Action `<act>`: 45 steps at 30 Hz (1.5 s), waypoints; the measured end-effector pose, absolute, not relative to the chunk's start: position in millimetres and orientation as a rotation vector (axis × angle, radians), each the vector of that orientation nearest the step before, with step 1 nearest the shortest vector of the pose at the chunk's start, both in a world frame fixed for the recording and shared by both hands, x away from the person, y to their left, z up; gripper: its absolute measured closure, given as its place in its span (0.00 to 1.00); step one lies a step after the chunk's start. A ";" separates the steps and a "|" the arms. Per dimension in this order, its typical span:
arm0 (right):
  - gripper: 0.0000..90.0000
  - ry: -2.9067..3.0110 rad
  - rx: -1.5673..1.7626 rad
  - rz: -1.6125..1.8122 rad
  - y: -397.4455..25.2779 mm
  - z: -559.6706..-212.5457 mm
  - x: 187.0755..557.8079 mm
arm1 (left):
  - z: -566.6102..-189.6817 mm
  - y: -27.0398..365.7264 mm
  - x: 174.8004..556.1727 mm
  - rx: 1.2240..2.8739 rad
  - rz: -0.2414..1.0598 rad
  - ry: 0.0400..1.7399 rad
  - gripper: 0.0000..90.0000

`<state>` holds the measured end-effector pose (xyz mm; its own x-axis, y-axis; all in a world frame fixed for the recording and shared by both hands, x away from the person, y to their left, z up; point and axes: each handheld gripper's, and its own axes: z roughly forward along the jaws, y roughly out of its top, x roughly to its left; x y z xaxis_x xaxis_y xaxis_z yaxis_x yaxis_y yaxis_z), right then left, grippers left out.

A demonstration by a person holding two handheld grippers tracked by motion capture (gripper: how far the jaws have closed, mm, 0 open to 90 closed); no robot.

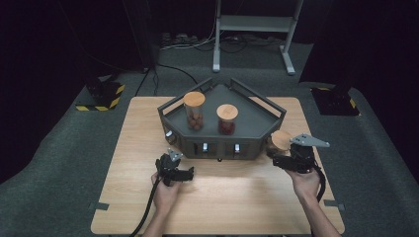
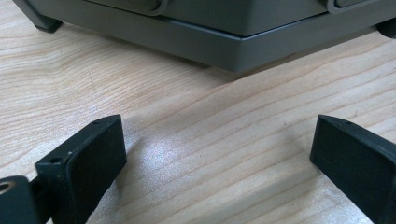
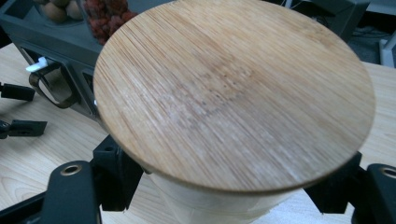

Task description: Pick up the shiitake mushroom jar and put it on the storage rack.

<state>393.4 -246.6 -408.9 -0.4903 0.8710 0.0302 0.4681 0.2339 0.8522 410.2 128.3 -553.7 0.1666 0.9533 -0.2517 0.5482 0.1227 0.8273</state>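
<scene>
Round bamboo-lidded jar [image 3: 233,93]: we keep right gripper [image 1: 291,159] clamped below its lid, upright; left gripper [image 1: 174,170] rests, jaws apart.

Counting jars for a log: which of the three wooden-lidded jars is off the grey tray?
The jar in the right hand-held gripper, beside the tray; the other two stand on it.

Between my left fingers [image 2: 79,163] lies bare worktop [image 2: 210,154], open for passage. Ahead of them, the grey tray's [image 2: 233,44] base wall blocks forward travel. My right fingers [image 3: 112,175] are occupied by the wooden-lidded jar [image 3: 233,93] between them; no spare room there. Beyond and left of that jar, the tray's front wall [image 3: 70,51] stands close. Two jars [image 1: 194,109] occupy the tray floor, gaps around them.
</scene>
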 end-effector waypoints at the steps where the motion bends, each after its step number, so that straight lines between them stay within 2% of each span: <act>1: 0.28 2.057 1.224 1.176 -246.7 -407.5 393.7 | -553.6 128.4 410.2 1.544 0.567 1.498 0.04; 45: 0.28 2.097 1.231 1.215 -223.6 -352.2 424.6 | -553.6 128.4 410.2 1.544 0.567 1.497 0.04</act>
<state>424.6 -223.6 -352.2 -0.5197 0.8515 0.0700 0.4843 0.2261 0.8452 410.2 128.4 -553.6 0.1672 0.9536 -0.2502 0.5487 0.1208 0.8272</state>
